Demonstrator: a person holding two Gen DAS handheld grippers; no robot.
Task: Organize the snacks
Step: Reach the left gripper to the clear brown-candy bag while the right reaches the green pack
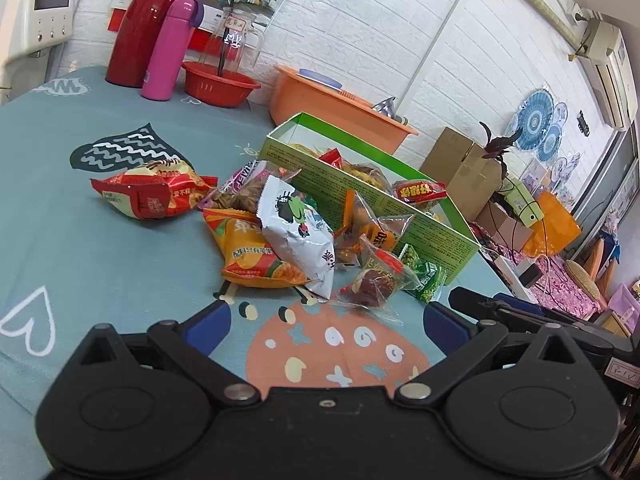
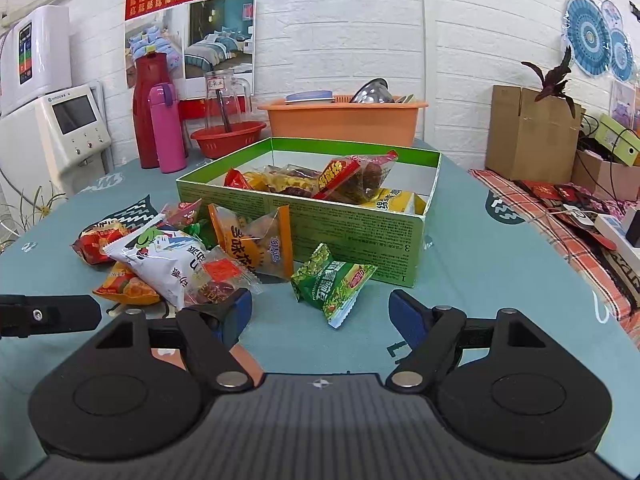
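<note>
The green box (image 2: 352, 224) sits open on the teal tablecloth (image 2: 500, 272), already holding several packets, with one long wall facing the loose pile beside it. That pile lies just outside the wall: a white packet (image 2: 160, 260) on top, an orange packet (image 2: 256, 244) leaning against the box, and a small green packet (image 2: 334, 284) lying apart at the near end. The right gripper (image 2: 320, 312) hovers low with its fingers spread wide and empty, the green packet just ahead of the gap. The left gripper (image 1: 328, 320) is likewise spread and empty, short of the pile. The step in hand is likely picking up the green packet; it would go best by closing across the packet's narrow width near its middle, not on the crimped ends. Its long axis runs diagonally, one crimped end toward the right gripper, the other toward the box.
</note>
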